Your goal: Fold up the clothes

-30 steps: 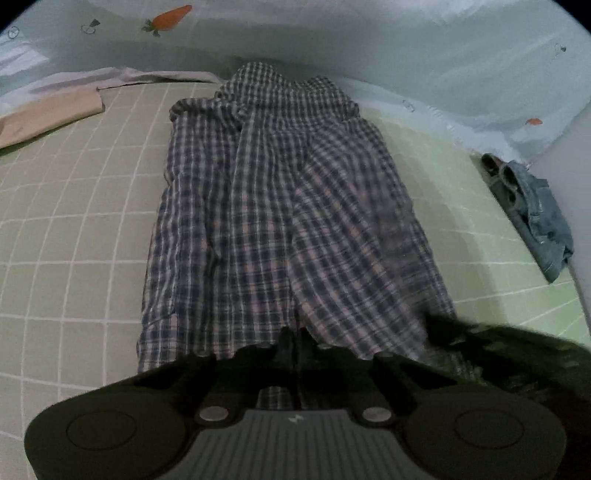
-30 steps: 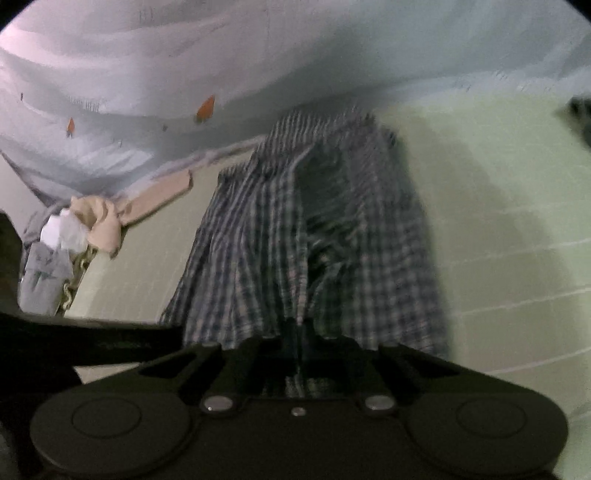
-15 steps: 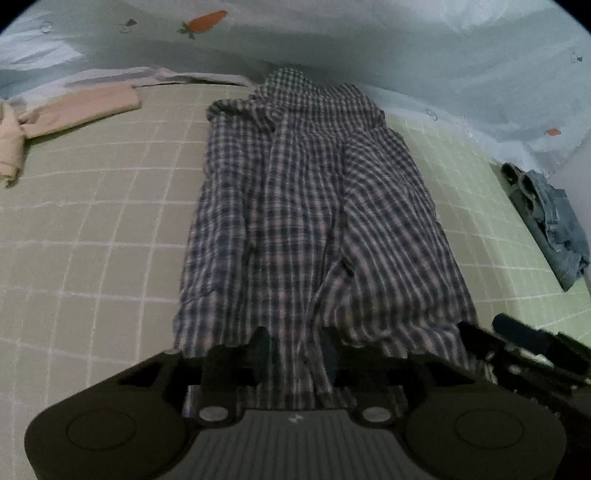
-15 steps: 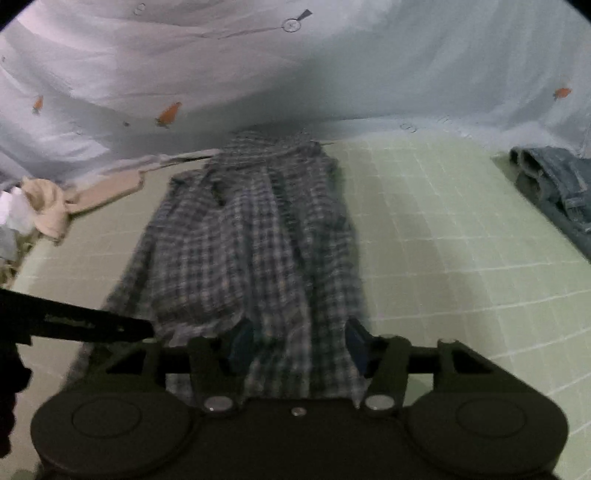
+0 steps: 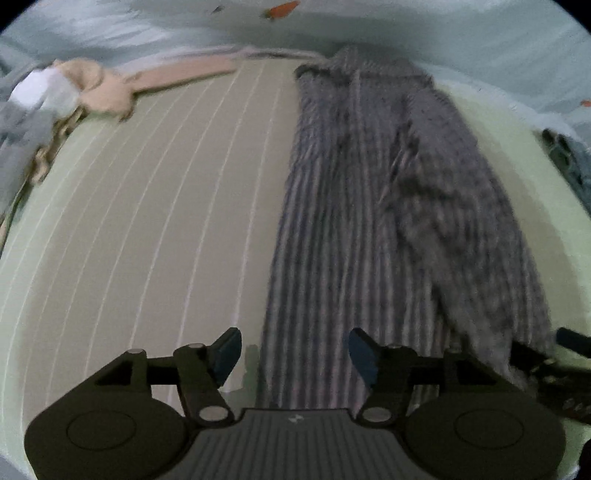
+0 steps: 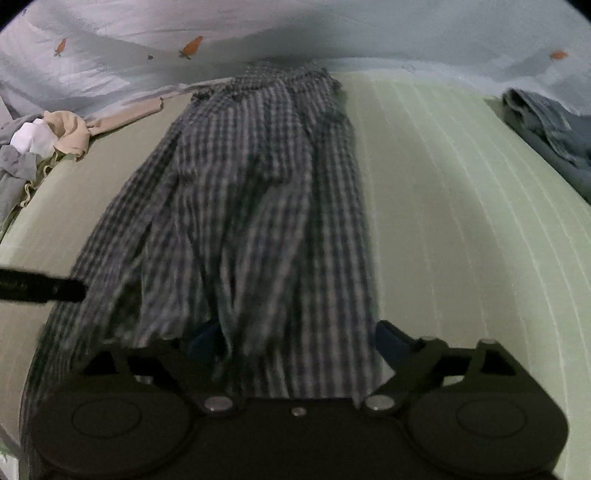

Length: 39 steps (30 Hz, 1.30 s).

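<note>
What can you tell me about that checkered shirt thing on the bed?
The checkered garment is soft, thin-looking cloth in dark blue-grey and pale checks. It lies stretched out long on the green grid-lined bed cover, rumpled with lengthwise folds, its far end near the pale carrot-print sheet. Its near hem lies between the open fingers of both the left claw and the right claw. Neither is pinching it.

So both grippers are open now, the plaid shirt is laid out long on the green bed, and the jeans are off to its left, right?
Not quite: the jeans lie to the shirt's right, as the right wrist view shows. The rest holds: left gripper and right gripper are open, the shirt long on the bed.
</note>
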Motion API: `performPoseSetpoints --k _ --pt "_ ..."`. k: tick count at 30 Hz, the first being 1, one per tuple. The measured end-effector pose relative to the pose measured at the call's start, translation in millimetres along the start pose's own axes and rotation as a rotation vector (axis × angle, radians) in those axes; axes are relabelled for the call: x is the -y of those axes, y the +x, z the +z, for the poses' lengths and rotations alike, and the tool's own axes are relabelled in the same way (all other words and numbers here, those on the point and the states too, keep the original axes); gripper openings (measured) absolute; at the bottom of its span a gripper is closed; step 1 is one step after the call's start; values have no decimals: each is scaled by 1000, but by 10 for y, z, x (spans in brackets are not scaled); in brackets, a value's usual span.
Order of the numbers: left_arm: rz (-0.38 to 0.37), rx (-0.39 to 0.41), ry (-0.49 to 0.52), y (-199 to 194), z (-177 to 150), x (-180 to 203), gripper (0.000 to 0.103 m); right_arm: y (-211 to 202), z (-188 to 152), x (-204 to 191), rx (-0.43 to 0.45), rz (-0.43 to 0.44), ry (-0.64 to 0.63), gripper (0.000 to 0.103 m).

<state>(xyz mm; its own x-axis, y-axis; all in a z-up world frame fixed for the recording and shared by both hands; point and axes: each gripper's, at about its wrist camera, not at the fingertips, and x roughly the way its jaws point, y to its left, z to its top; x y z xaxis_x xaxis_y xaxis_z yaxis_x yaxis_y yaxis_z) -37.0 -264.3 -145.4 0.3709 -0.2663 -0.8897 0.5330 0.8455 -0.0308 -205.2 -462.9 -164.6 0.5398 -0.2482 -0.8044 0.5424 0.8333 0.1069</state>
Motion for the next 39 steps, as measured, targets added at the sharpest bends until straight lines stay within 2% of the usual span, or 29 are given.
performPoseSetpoints --k 5,12,18,25,27,28,29,30,32,33,34,39 --pt "-11 -35 -18 -62 -305 -82 71 -125 -298 114 -37 -4 27 100" --pt "-21 -37 -6 -164 -636 -146 74 -311 -604 117 -44 -31 8 102" --pt "-41 -58 24 -268 -879 -166 76 -467 -854 115 -50 -36 -12 103" --pt "-70 -70 74 -361 -1076 -111 75 -557 -982 -22 -83 -26 -51 103" --pt "-73 -77 97 -369 -1097 -72 74 -576 -1012 -73 -92 -23 -69 99" --pt "-70 -76 110 -377 -1098 -53 71 -587 -1008 -91 -91 -21 -75 93" --pt "-67 -75 124 -385 -1100 -35 67 -607 -997 -108 -85 -14 -86 80" --pt "-63 -74 137 -392 -1101 -16 57 -626 -987 -124 -80 -7 -96 72" --pt "-69 -76 149 -404 -1082 3 34 -664 -965 -157 -69 8 -117 34" --pt "-78 -80 148 -408 -1062 3 10 -686 -935 -156 -60 14 -113 24" --pt "-90 -92 135 -403 -1041 -3 3 -709 -905 -154 -50 21 -110 3" --pt "-117 -56 85 -575 -830 -2 2 -820 -754 -147 -3 53 -92 2"
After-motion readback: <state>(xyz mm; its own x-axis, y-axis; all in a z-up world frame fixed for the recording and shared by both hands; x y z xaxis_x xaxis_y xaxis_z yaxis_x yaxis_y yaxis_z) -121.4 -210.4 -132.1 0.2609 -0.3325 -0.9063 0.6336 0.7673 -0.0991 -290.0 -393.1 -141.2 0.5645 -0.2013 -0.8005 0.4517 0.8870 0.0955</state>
